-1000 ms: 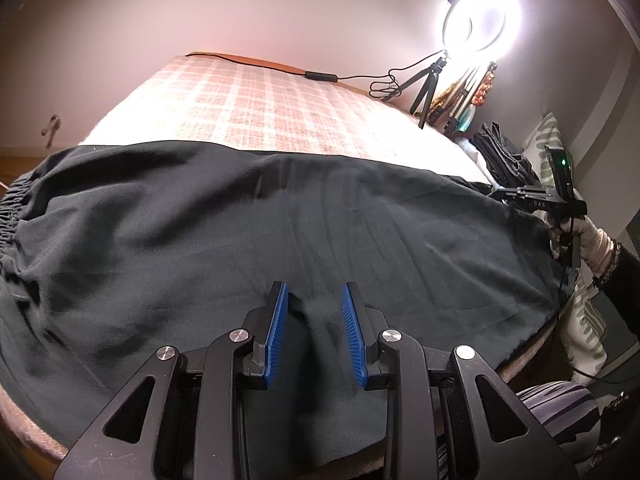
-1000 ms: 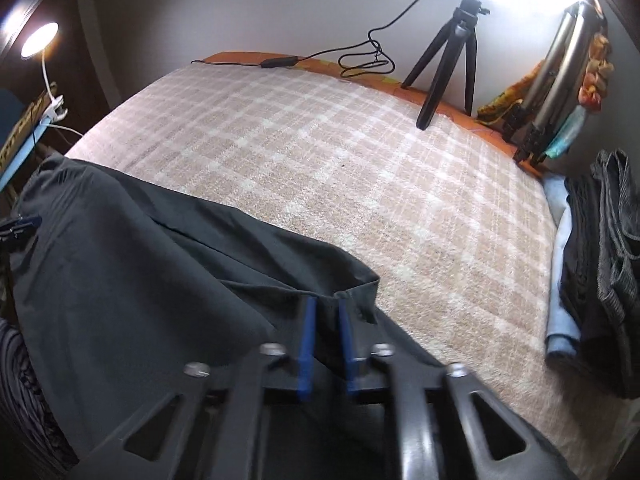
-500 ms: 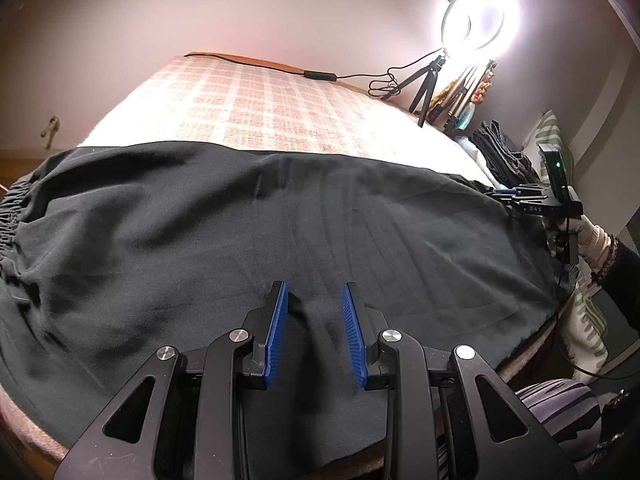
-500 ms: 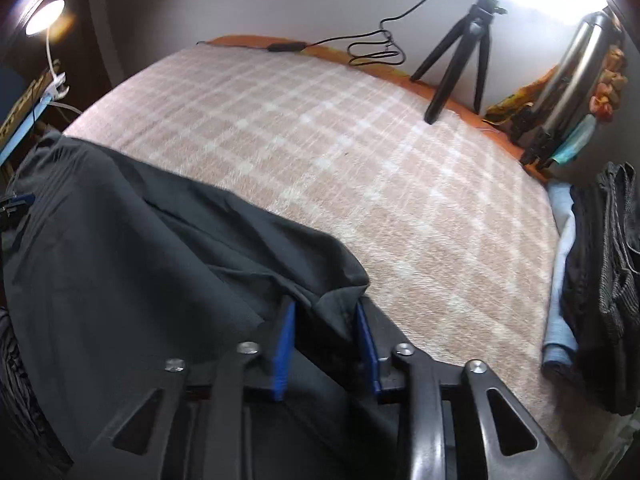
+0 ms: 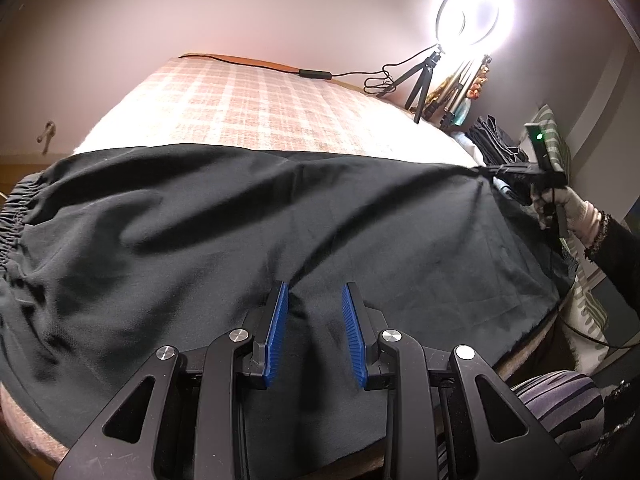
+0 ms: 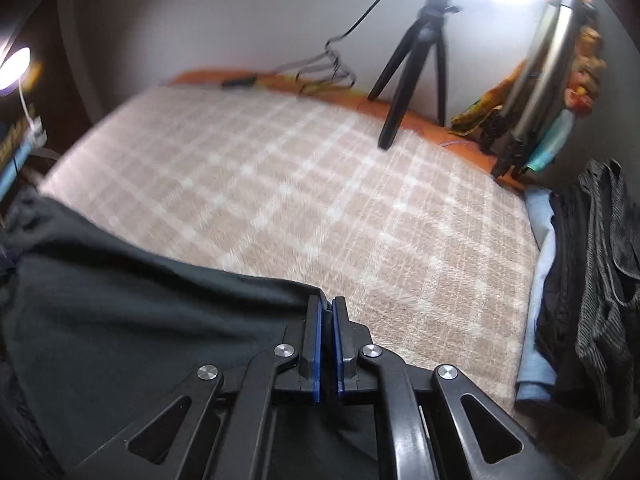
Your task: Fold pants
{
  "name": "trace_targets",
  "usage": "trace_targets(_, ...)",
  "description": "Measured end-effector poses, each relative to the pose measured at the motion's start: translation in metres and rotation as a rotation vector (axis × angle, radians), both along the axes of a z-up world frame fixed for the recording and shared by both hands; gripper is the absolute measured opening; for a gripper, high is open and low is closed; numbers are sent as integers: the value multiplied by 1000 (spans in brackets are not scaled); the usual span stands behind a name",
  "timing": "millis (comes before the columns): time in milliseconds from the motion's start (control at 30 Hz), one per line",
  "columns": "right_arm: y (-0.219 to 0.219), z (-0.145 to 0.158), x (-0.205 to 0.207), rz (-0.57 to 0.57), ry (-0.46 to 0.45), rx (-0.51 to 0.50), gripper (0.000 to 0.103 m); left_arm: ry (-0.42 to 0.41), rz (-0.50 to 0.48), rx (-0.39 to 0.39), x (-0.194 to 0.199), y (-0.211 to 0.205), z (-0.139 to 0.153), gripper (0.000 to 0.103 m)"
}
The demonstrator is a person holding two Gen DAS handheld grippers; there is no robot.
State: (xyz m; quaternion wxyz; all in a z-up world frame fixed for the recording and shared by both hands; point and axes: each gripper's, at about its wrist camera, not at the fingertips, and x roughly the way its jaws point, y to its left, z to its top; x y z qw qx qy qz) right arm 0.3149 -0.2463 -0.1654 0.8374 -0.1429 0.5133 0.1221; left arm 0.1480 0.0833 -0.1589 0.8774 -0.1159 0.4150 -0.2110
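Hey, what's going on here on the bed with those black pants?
A person is folding black pants spread across a plaid blanket on the bed, with a gripper in each hand. The right gripper is shut on the pants' far corner at the leg end. The left gripper is open, with its fingers down on the middle of the cloth and gripping nothing. No fold shows yet. Other clothes are piled at the right.

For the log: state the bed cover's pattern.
Pink-beige and white plaid on the bed cover; clearest in the right wrist view.

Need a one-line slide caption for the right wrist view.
Right gripper shut on the corner of the black pants, over the plaid bedspread.
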Motion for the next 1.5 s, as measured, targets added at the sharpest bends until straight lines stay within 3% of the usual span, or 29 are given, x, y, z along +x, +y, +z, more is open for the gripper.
trace_targets(133, 2, -11, 2, -21, 26, -9, 8, 9, 10, -7, -1, 3, 2, 26)
trace_targets(200, -1, -7, 0, -41, 14, -11, 26, 11, 49, -15, -6, 10, 5, 26)
trace_targets(267, -3, 2, -6, -55, -12, -7, 34, 3, 108, -62, -14, 26, 11, 26)
trace_targets(333, -6, 14, -14, -71, -31, 16, 36, -2, 193, -133, -26, 50, 17, 29)
trace_targets(400, -9, 28, -26, -90, -51, 61, 38, 6, 274, -211, -37, 75, 18, 46)
trace_targets(433, -10, 34, -32, -96, -59, 84, 38, 13, 315, -258, -44, 89, 17, 48)
trace_targets(533, -5, 50, -57, -109, -80, 134, 38, 24, 418, -365, -67, 122, 12, 48)
trace_targets(767, 13, 68, -120, -107, -103, 260, 40, 58, 518, -500, -91, 160, -14, 53)
trace_targets(967, 24, 70, -158, -122, -90, 294, 40, 97, 578, -559, -75, 171, -34, 53)
trace_targets(1233, 38, 79, -172, -109, -94, 288, 40, 66, 635, -585, -73, 184, -38, 54)
trace_targets(1500, 55, 78, -165, -87, -89, 279, 40, 59, 714, -479, -83, 195, -28, 57)
